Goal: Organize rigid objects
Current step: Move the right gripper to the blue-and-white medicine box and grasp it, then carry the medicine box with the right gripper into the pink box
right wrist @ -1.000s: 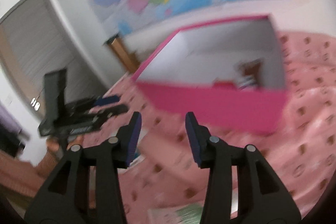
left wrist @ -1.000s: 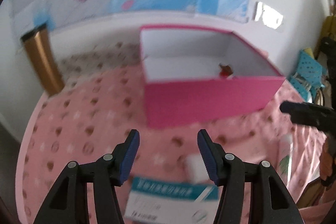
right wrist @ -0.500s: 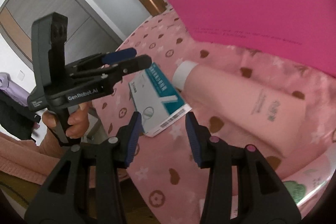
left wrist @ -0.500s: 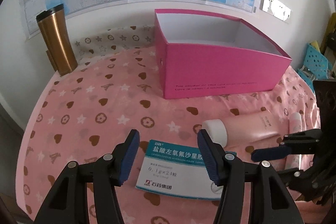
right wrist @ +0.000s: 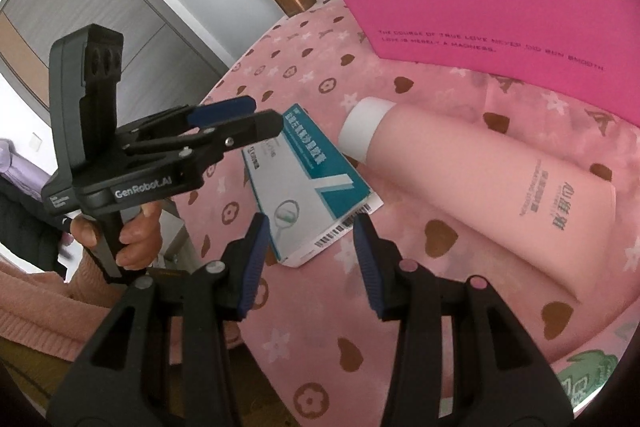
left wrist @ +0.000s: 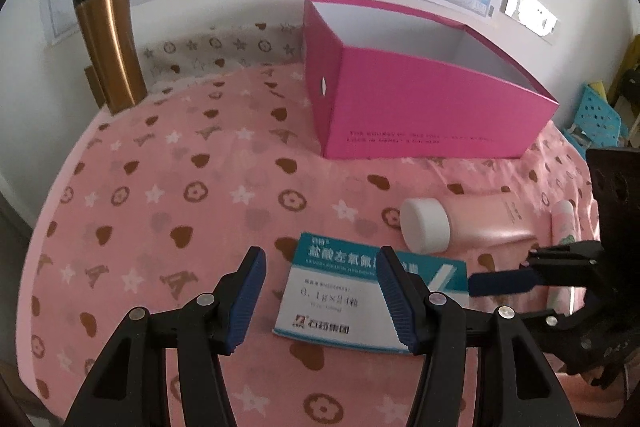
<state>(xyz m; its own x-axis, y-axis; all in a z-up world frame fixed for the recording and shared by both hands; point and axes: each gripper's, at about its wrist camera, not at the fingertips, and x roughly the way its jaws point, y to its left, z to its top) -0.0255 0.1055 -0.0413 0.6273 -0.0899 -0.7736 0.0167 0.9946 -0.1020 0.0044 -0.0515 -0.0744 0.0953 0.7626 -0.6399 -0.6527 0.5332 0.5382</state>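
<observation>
Left wrist view: the left tongs (left wrist: 318, 293) hang released, 2 blue pads spread wide over the near end of the medicine box (left wrist: 344, 303), which lies flat on the pink tabletop (left wrist: 160, 195). That straddle looks like the setup for a pinch across its narrow width. Just beside it lies the pink tube (right wrist: 492, 183), white cap toward the box. Right tongs (right wrist: 308, 259), also released and empty, hover at the box's barcode end. Beyond stands the open magenta box (left wrist: 420, 123), probably the destination; a bronze tumbler (left wrist: 108, 43) stands well apart.
</observation>
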